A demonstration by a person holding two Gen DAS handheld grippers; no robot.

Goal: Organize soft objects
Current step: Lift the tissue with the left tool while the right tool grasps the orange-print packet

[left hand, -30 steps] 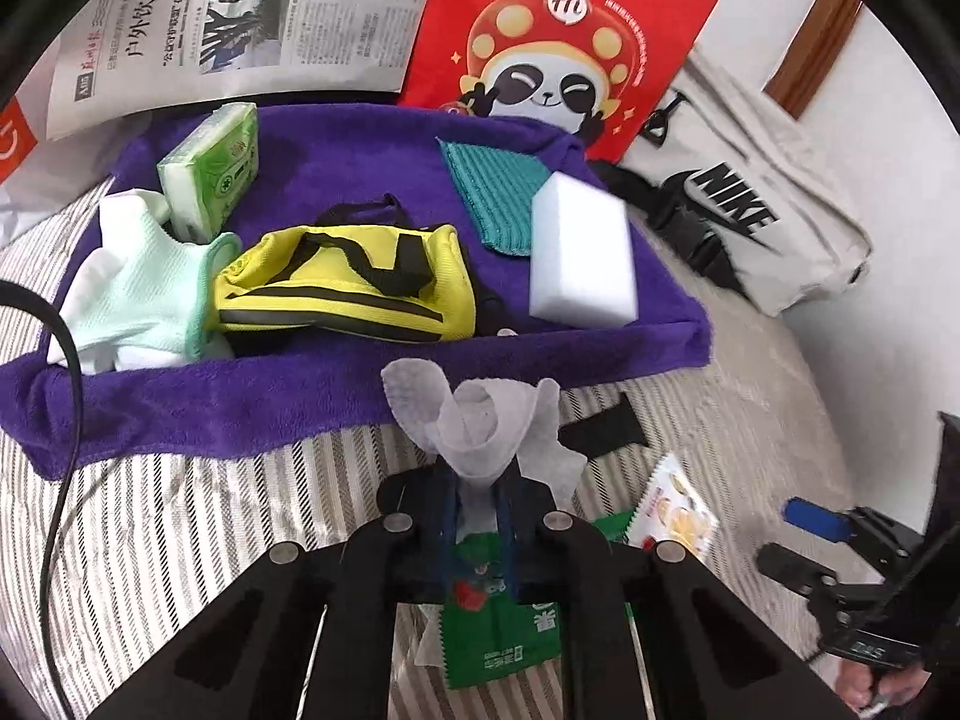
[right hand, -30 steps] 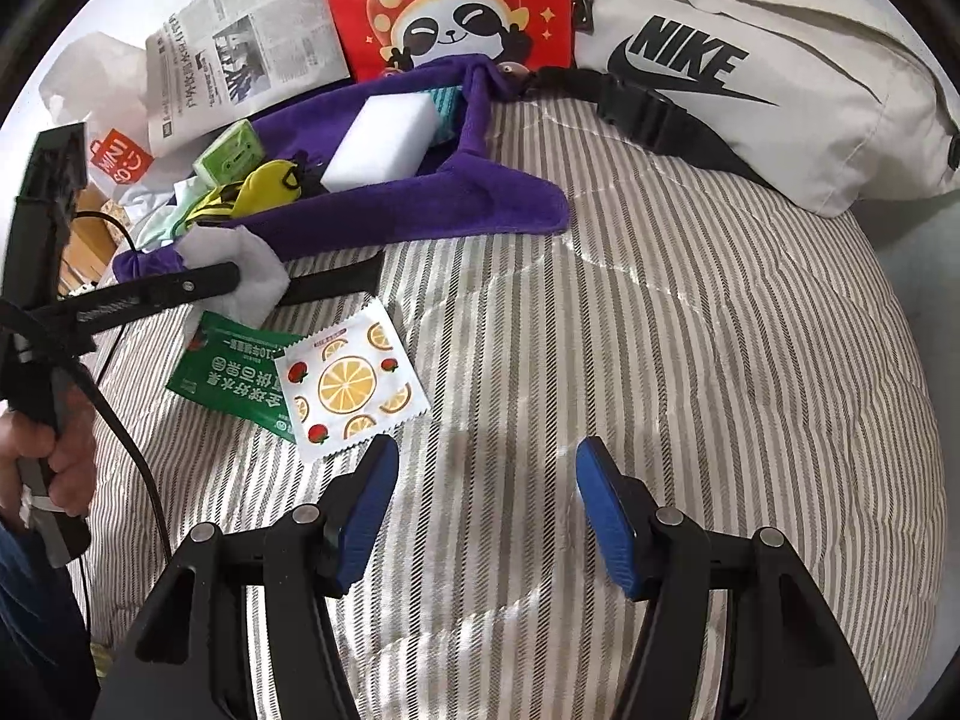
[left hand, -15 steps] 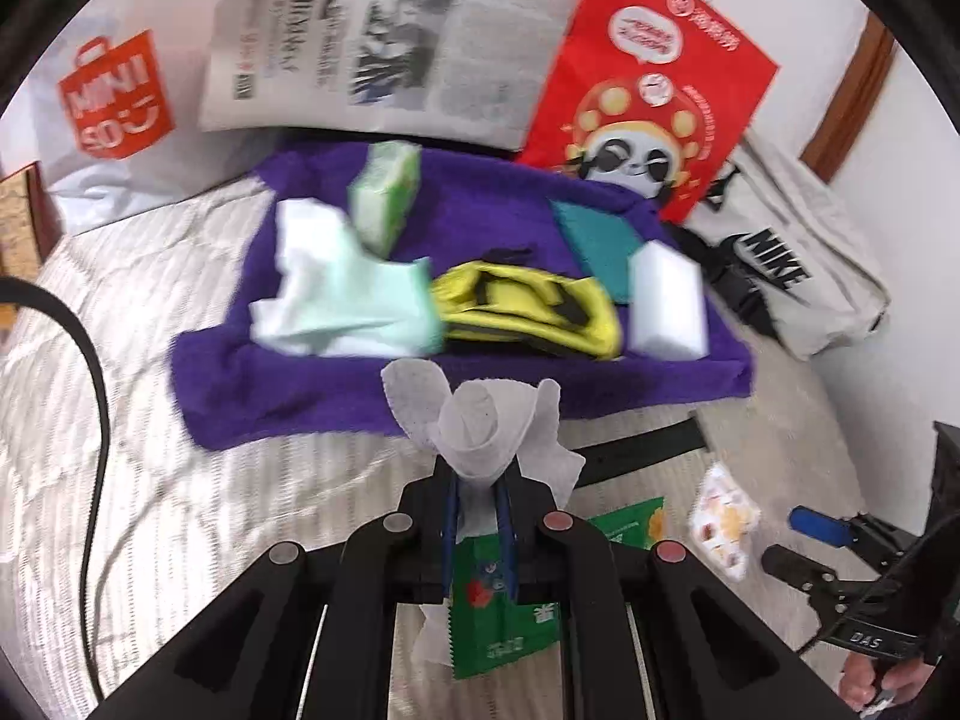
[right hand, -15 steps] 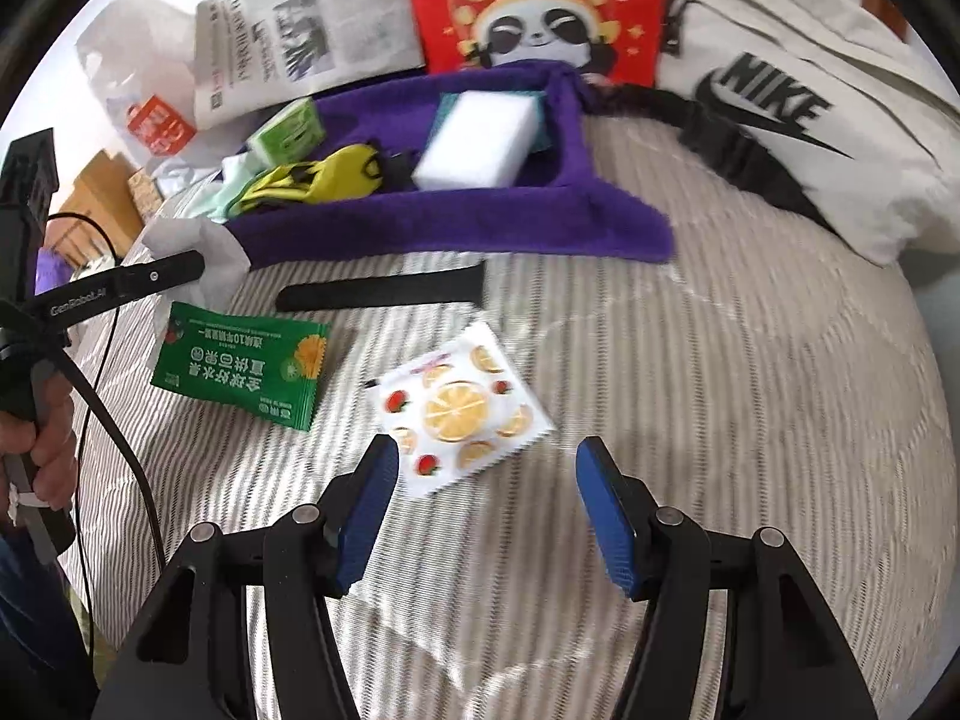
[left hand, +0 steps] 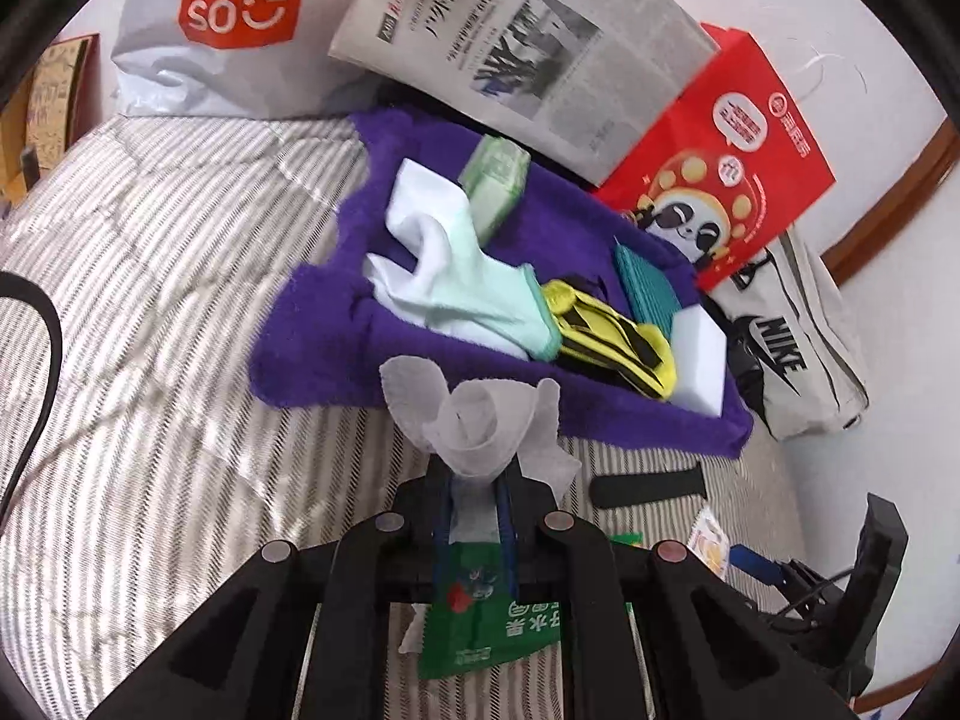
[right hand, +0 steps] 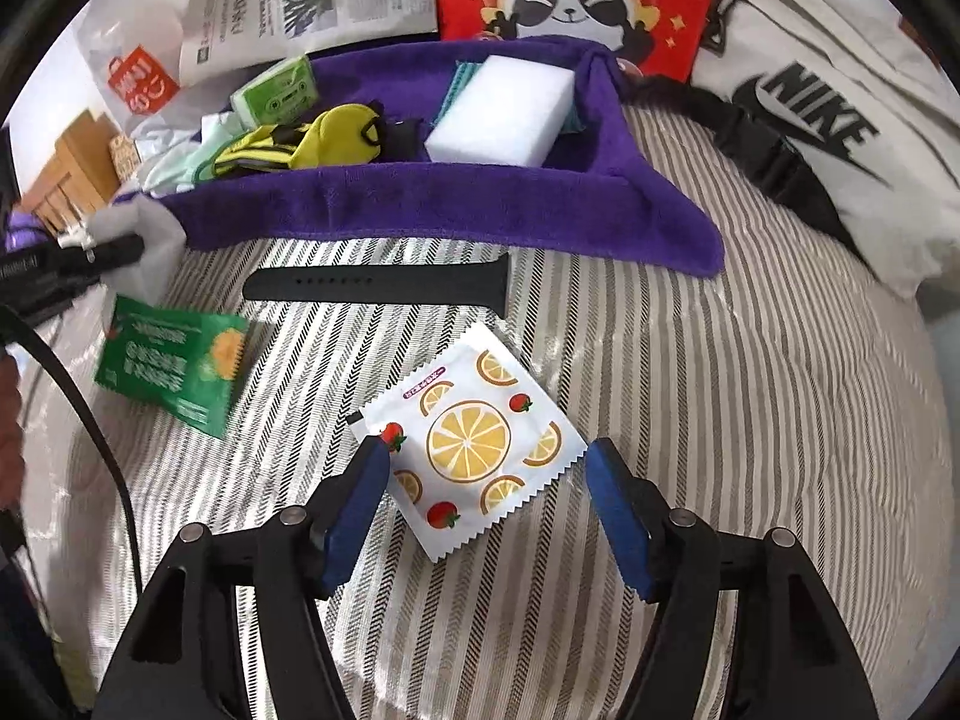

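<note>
The left gripper (left hand: pixel 474 498) had its fingers pinched tight on a crumpled grey wipe (left hand: pixel 474 420), held up off the striped bed (left hand: pixel 150 300), w/ the wipe's loose end fanning out past the tips. The purple towel (left hand: pixel 318 324) lay just beyond it, already carrying the soft stuff: white-and-mint gloves (left hand: pixel 468 288), a green tissue pack (left hand: pixel 495 186), a yellow-black pouch (left hand: pixel 606 336), a teal cloth (left hand: pixel 648 288) and a white sponge block (left hand: pixel 699 360). So the step in hand looked like carrying the wipe over to that pile, approx. halfway there, since it hung near the towel's near edge but not over it.

The right gripper (right hand: pixel 486 480) was empty, fingers spread wide, hovering low w/ a lemon-print sachet (right hand: pixel 474 438) lying between the blue pads (right hand: pixel 354 510). Couldn't tell if they touched the bed. A green sachet (right hand: pixel 174 372) sat to the left, partly under the left tool, and a black watch strap (right hand: pixel 378 285) lay btwn the sachets and the towel.

Next move, I reckoned: push the wipe farther out over the towel, find a bare purple patch, e.g. the near-left corner, then let go low so it didn't roll back off the edge. The right one needed to close on the thin flat sachet, which would prob. want a scoop at its edge.
</note>
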